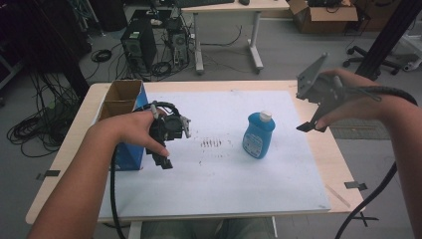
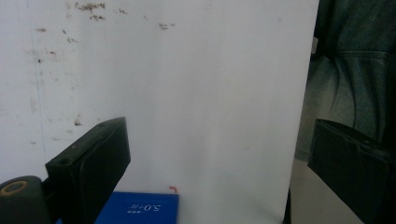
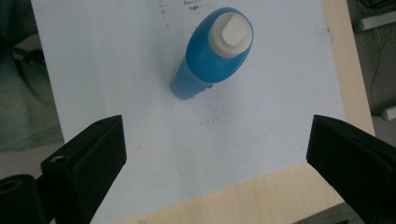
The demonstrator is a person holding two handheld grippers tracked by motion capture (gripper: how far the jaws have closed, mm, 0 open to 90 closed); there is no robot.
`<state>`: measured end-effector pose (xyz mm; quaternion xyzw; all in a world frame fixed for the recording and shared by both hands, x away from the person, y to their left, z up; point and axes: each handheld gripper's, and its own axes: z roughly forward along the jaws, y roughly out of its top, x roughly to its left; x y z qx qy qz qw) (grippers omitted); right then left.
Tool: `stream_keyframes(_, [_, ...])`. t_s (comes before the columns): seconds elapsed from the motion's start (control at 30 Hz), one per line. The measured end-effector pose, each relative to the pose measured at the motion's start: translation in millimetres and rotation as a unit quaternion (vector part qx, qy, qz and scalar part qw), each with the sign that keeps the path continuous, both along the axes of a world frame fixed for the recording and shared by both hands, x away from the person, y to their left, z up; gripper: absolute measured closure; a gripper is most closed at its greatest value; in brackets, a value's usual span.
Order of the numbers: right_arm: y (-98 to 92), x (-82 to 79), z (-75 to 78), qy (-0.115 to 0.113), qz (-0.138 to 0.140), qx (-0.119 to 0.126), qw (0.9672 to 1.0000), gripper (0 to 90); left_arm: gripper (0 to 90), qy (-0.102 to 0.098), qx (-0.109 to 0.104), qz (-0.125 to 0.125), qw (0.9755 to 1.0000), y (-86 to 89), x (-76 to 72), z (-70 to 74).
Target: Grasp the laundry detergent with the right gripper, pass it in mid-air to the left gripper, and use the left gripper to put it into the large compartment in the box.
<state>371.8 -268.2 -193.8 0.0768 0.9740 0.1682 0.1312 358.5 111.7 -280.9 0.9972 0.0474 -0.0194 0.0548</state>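
Tools (image 2: pixel 219 163) (image 3: pixel 215 158) both spread, empty; blue box (image 2: pixel 137 207) cut off below left jaw.

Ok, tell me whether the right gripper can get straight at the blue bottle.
Probably yes. The right gripper hangs open above the table edge, and the blue bottle stands alone on the white sheet with nothing between them.

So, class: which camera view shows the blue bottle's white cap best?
The right gripper view: it looks down on the cap from above, large and unblocked, on top of the upright blue bottle. The high view shows the cap small and from the side. The left gripper view looks at the white mat instead.
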Motion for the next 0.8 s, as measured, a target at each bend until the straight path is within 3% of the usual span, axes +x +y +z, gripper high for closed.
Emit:
stream_keyframes(0.03, [-7.2, -3.5, -7.6, -0.005, -0.011, 0.032, 0.9994, 4.7, 5.9, -0.002, -0.002, 0.001, 1.0000, 1.1, 0.0, 0.1])
stream_keyframes(0.1, [-13.4, -6.6, -15.5, -0.004, -0.020, 0.060, 0.9980, 4.4, 5.9, -0.001, -0.003, 0.002, 1.0000, 1.9, -0.2, 0.4])
stream_keyframes(0.33, [-24.1, -14.3, -42.0, -0.007, -0.035, 0.110, 0.9932, 3.7, 6.0, -0.001, -0.003, 0.003, 1.0000, 2.6, -0.5, 1.3])
stream_keyframes(0.37, [-25.8, -16.8, -52.5, -0.007, -0.041, 0.128, 0.9909, 3.9, 6.0, -0.001, -0.002, 0.002, 1.0000, 2.7, -0.6, 1.2])
stream_keyframes(0.4, [-25.8, -16.8, -52.5, -0.007, -0.041, 0.128, 0.9909, 3.9, 6.0, -0.001, -0.002, 0.002, 1.0000, 2.7, -0.6, 1.2])
stream_keyframes(0.57, [-28.4, -21.1, -82.2, -0.013, -0.059, 0.158, 0.9857, 3.4, 6.0, -0.001, -0.002, 0.003, 1.0000, 3.2, -0.2, 1.1])
stream_keyframes(0.6, [-28.7, -21.4, -87.3, -0.014, -0.065, 0.165, 0.9841, 3.2, 6.0, -0.001, -0.002, 0.003, 1.0000, 3.2, -0.2, 1.2])
stream_keyframes(0.63, [-29.1, -21.9, -96.2, -0.019, -0.073, 0.183, 0.9802, 2.9, 6.0, -0.001, -0.003, 0.003, 1.0000, 3.4, 0.0, 1.3])
stream_keyframes(0.67, [-29.1, -21.9, -96.2, -0.019, -0.073, 0.183, 0.9802, 2.9, 6.0, -0.001, -0.003, 0.003, 1.0000, 3.4, 0.0, 1.3])
stream_keyframes(0.8, [-28.5, -24.7, -123.3, -0.026, -0.089, 0.236, 0.9673, 2.7, 6.0, -0.002, -0.003, 0.004, 1.0000, 4.6, 0.8, 0.3])
